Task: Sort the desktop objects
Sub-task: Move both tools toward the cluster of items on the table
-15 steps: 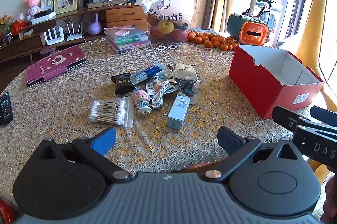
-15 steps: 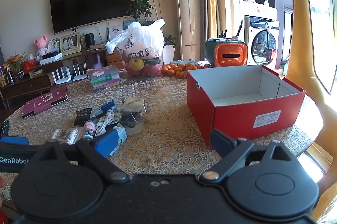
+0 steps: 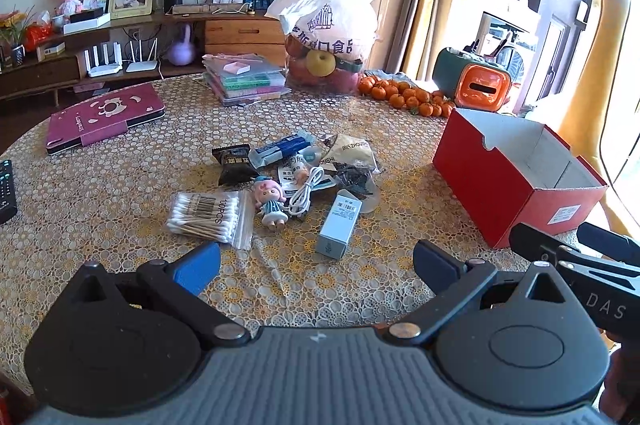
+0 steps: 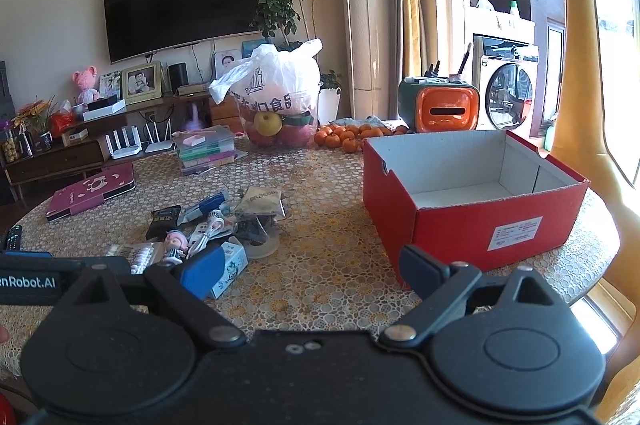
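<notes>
Nearest my left wrist camera, the left gripper (image 3: 316, 261) hangs over the lace tablecloth (image 3: 100, 193) with its jaws spread as wide as they go and nothing between them. My right gripper (image 4: 310, 271) is the same: fully spread, empty, tilted down toward the table.

Just past the left fingertips, at about 12 o'clock, lies the small pale blue carton (image 3: 339, 225), its long axis running from 6 toward 12 with a slight lean to 1. At 11 o'clock sits the bag of cotton swabs (image 3: 208, 215), and between the two stands a little doll (image 3: 272, 203) beside a coiled white cable (image 3: 306, 189). Farther on is a dark snack packet (image 3: 234, 163), a blue-and-white sachet (image 3: 284, 147) and a grey pouch (image 3: 352, 151), all heaped close together.

My judgement: the left hand is the nearer one to this pile, and the carton is its easiest first pick, since the jaws already straddle its narrow width.

The red cardboard box (image 4: 476, 201) lies at 2 o'clock from the left tool and at 1 o'clock from the right, well apart from the pile. Only the right view looks down into it, and it appears empty; the left view shows mostly its outer wall. The right view, though, hides part of the carton behind its own left finger (image 4: 202, 275).
</notes>
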A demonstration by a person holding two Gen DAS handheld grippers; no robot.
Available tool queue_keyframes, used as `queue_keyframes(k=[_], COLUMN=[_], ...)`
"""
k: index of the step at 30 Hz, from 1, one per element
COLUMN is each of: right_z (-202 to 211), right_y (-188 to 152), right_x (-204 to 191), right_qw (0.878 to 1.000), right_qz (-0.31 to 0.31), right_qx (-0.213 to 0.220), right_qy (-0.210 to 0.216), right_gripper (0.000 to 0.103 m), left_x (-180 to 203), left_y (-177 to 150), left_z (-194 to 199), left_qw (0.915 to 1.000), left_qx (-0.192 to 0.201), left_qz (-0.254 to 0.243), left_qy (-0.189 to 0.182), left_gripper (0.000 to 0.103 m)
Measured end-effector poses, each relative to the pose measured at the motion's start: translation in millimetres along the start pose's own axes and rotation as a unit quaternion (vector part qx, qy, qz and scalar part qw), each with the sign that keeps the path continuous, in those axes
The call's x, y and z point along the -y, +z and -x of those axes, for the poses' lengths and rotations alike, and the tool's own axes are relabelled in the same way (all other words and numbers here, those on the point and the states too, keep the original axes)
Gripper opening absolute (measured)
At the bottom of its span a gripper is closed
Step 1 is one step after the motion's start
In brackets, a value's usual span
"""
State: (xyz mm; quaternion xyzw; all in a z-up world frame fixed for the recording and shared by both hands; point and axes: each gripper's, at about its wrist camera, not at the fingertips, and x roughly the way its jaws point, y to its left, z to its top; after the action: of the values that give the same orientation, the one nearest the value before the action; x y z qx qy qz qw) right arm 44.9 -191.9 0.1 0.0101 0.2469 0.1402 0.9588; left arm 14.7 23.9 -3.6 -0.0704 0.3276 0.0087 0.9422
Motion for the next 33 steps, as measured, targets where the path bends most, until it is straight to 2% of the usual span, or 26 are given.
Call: queue_keyframes(k=[3, 8, 15, 27, 33], right_z=[-3.1, -9.0, -24.0, -53.1, -67.3], right_y=[1.0, 3.2, 6.3, 7.1, 6.7], right_x=[-3.1, -9.2, -20.9, -31.2, -43.1], right_qw=[1.000, 1.000, 0.998, 0.997, 0.994], right_qz=[0.006, 0.018, 0.040, 0.046, 0.061], right_qx=[-0.001, -0.002, -0.009, -0.025, -0.033], right_qy=[0.005, 0.021, 0.056, 0.060, 0.079], right_gripper=[0.094, 0.094, 0.094, 0.093, 0.093], left_x=[-7.3, -5.4, -28.0, -53.2, -61.9], left_y=[1.0, 2.6, -0.9, -1.0, -1.3], left_z=[-0.7, -2.7, -22.1, -52.7, -70.9], left_qw=[1.0000, 0.9992, 0.9988, 0.9941, 0.9935], left_qx=[0.006, 0.016, 0.012, 0.024, 0.025], left_qz=[-0.002, -0.035, -0.028, -0.044, -0.055], left_qy=[0.006, 0.014, 0.038, 0.096, 0.096], left_gripper=[0.103, 0.103, 0.103, 0.103, 0.103])
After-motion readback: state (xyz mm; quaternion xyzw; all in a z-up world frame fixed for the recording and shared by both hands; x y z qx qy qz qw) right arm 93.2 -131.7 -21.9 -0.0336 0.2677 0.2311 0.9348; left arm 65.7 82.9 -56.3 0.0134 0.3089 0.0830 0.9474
